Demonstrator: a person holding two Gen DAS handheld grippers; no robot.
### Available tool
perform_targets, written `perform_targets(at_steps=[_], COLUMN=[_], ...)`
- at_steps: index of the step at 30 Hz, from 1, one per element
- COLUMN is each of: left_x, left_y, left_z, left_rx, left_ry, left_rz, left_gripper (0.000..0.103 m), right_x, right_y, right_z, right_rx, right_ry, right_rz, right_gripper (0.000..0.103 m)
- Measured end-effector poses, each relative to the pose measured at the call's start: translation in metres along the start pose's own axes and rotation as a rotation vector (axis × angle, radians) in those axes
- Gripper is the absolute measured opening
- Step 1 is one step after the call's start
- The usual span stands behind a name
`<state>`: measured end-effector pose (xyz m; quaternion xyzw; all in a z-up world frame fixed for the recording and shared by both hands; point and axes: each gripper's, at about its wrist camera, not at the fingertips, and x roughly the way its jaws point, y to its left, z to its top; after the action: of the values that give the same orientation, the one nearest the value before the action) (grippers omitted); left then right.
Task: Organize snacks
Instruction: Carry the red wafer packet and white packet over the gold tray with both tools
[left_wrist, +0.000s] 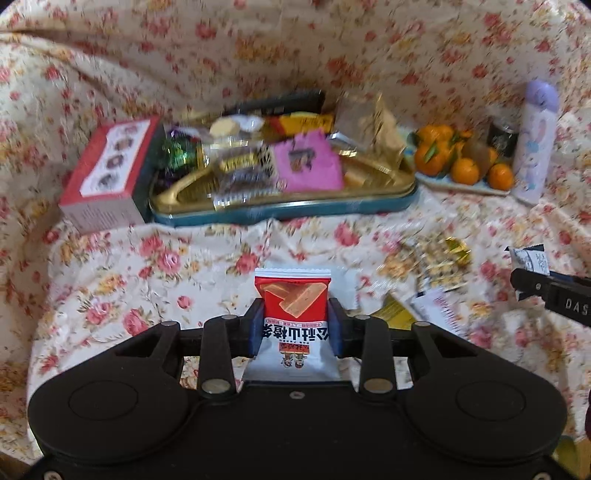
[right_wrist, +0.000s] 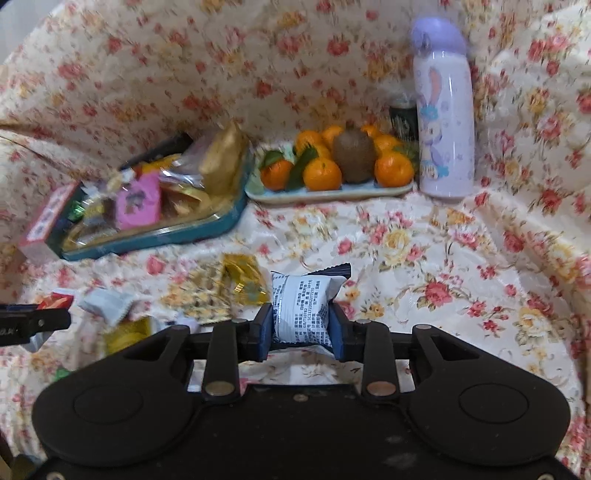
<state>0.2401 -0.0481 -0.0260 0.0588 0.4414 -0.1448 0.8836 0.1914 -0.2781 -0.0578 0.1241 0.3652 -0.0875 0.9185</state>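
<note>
Blur smears most wrappers in the far teal tin tray (left_wrist: 284, 216), so only a pink packet (left_wrist: 310, 162) and gold foil read clearly there; a red box (left_wrist: 107, 173) stands just left of the tray. Right of the tray, a pale plate (right_wrist: 332, 194) carries oranges and a brown kiwi, with a lilac bunny bottle (right_wrist: 445, 110) upright beside it and a dark can half hidden behind. Loose sweets (right_wrist: 221, 291) litter the near floral cloth (right_wrist: 424, 251), which covers the surface and rises behind as a backdrop. The left gripper (left_wrist: 295, 325) pinches a red-and-white snack packet (left_wrist: 293, 306), jaws partly closed on its sides. The right gripper (right_wrist: 302, 326) squeezes a white printed snack pouch (right_wrist: 304, 306), jaws narrow.
</note>
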Motion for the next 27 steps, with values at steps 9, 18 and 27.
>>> perform_targets(at_steps=[9,18,27], left_x=[-0.055,-0.106,-0.148], left_y=[-0.012,-0.025,-0.034], left_z=[-0.01,-0.039,-0.084], left_rx=[-0.013,-0.016,-0.021], left_ry=[-0.01,0.001,0.009], left_rz=[-0.036,-0.082,-0.101], left_gripper=[0.043,0.043,0.043], right_x=[-0.073,-0.146,-0.21], right_y=[0.015,0.031,0.036], right_z=[-0.011,-0.041,-0.079], right_rx=[-0.015,0.006,0.033], right_ry=[-0.109,-0.192,-0.207], right_rz=[0.073,0.163,0.209], right_gripper=[0.033,0.033,0.033])
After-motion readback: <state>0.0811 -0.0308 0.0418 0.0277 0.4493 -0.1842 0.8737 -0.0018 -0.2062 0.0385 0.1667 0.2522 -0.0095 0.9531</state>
